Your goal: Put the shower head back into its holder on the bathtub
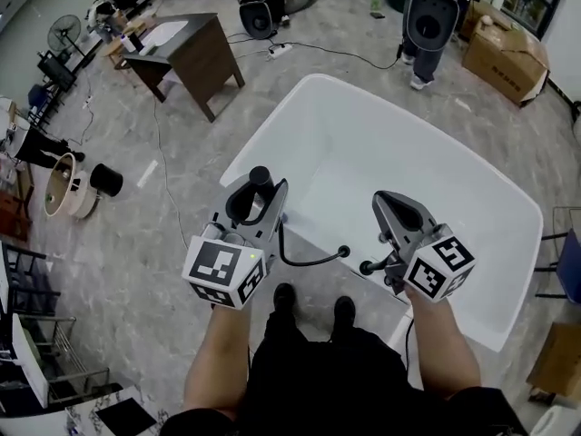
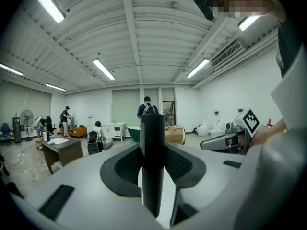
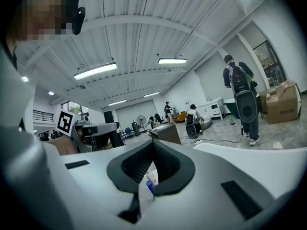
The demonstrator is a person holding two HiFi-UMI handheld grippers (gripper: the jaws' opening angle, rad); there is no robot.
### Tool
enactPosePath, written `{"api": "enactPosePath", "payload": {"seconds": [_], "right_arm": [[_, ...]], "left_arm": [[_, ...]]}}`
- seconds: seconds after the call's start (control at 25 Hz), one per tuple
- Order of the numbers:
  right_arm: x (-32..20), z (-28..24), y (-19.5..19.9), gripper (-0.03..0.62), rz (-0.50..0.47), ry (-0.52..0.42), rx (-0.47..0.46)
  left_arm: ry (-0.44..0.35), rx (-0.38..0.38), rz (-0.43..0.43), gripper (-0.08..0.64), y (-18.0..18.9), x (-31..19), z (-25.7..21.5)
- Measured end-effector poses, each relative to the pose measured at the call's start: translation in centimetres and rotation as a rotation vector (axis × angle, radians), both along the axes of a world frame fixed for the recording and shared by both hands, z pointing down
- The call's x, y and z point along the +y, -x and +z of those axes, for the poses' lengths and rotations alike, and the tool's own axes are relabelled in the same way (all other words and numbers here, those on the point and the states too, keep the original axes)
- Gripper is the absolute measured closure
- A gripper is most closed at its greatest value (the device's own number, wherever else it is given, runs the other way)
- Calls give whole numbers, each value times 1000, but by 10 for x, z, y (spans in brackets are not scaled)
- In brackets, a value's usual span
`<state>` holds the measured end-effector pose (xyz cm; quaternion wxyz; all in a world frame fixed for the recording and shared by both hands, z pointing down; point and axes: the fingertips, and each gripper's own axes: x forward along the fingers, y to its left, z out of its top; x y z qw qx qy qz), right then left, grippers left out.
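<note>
The black shower head (image 1: 260, 179) stands upright as a dark cylinder (image 2: 152, 166) between the pads of my left gripper (image 1: 259, 195) (image 2: 152, 150), which is shut on it. Its black hose (image 1: 309, 260) loops right to a black fitting (image 1: 344, 252) at the near rim of the white bathtub (image 1: 272, 121). My right gripper (image 1: 398, 209) (image 3: 150, 150) hovers over the tub's near side, right of the left one, with its jaws together and nothing in them. Each gripper shows in the other's view: the right gripper (image 2: 230, 140) and the left gripper (image 3: 93, 128).
A brown wooden table (image 1: 195, 53) stands beyond the tub's left corner. A person (image 1: 427, 16) stands at the far end, beside a cardboard box (image 1: 504, 57). A basin (image 1: 68, 184) and a fan (image 1: 64, 30) sit at the left. My shoes (image 1: 283, 296) touch the tub's near side.
</note>
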<state>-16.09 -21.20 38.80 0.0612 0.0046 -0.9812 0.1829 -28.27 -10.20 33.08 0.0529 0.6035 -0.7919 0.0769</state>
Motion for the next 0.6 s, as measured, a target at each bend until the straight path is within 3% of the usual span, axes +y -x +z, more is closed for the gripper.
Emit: {"api": "enactPosePath", "payload": {"seconds": [0.36,0.6], "right_arm": [[4,-22,13,578,268,-58,13],[30,-30,0,578,388,-71,29]], "left_arm": [[-30,25,296,417,27,-26,1],[-36,52,431,419,25,-32,1]]}}
